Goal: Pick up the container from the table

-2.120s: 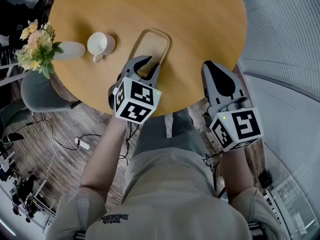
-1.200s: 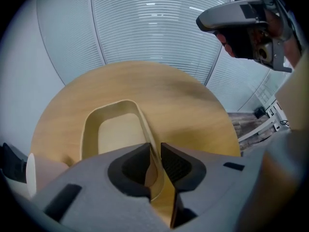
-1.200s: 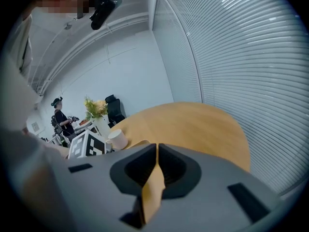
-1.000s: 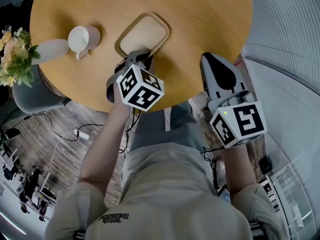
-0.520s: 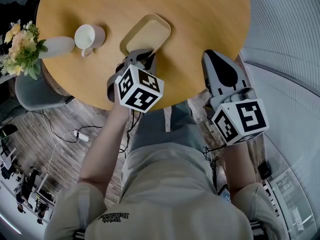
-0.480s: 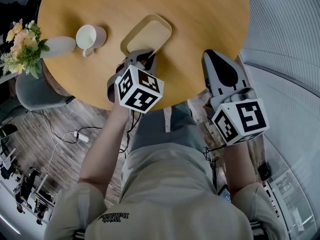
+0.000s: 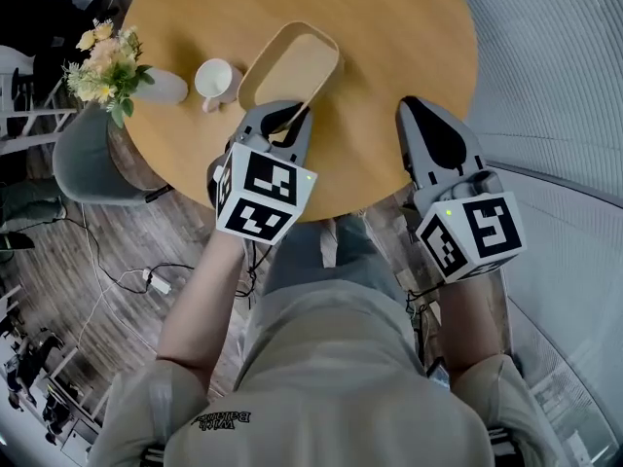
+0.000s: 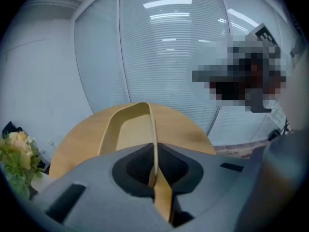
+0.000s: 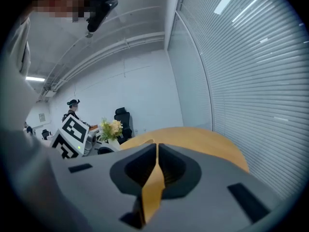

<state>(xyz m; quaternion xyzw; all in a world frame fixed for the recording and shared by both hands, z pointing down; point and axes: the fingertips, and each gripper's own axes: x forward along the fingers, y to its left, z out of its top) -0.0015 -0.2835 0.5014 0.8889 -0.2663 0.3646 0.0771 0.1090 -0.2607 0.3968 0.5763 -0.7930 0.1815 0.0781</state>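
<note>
The container (image 7: pixel 292 66) is a shallow tan oval tray on the round wooden table (image 7: pixel 389 37). My left gripper (image 7: pixel 290 125) is shut on its near rim. In the left gripper view the thin rim (image 8: pixel 154 149) runs straight between the closed jaws, and the rest of the container (image 8: pixel 126 129) stretches away over the table. Whether its far end still touches the wood I cannot tell. My right gripper (image 7: pixel 409 107) is shut on nothing at the table's near right edge, and its jaws (image 9: pixel 157 151) meet with only table beyond.
A white mug (image 7: pixel 216 79) stands left of the container. Beside it is a pale vase with flowers (image 7: pixel 107 64). A grey chair (image 7: pixel 92 163) sits under the table's left edge, with cables on the floor (image 7: pixel 146 278). Slatted glass walls (image 7: pixel 555 86) run along the right.
My left gripper, open around the container's near end two seconds ago, has shut on the rim. The container has turned slightly. The right gripper has stayed where it was.
</note>
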